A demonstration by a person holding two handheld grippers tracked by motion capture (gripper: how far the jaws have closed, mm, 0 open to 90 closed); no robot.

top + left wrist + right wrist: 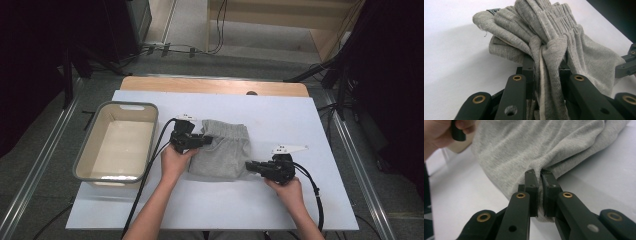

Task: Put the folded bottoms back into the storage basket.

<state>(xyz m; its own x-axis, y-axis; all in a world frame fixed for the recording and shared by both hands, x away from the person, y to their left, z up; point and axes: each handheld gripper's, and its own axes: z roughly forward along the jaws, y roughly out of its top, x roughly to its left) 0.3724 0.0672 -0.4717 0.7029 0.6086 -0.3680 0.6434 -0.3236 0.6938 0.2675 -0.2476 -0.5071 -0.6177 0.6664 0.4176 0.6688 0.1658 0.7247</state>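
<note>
We see the grey tub [116, 145] standing just left of the folded grey shorts [225, 150], so passage there is narrow. Beyond the shorts, right of them and on their near side, the white tabletop [280, 115] lies bare and open.

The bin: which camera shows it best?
The high view: the whole bin shows, left of the shorts. In the right gripper view, just a pale corner peeks past the hand.

Claw tips [546, 67] buried in bunched grey cloth [554, 37]
</note>
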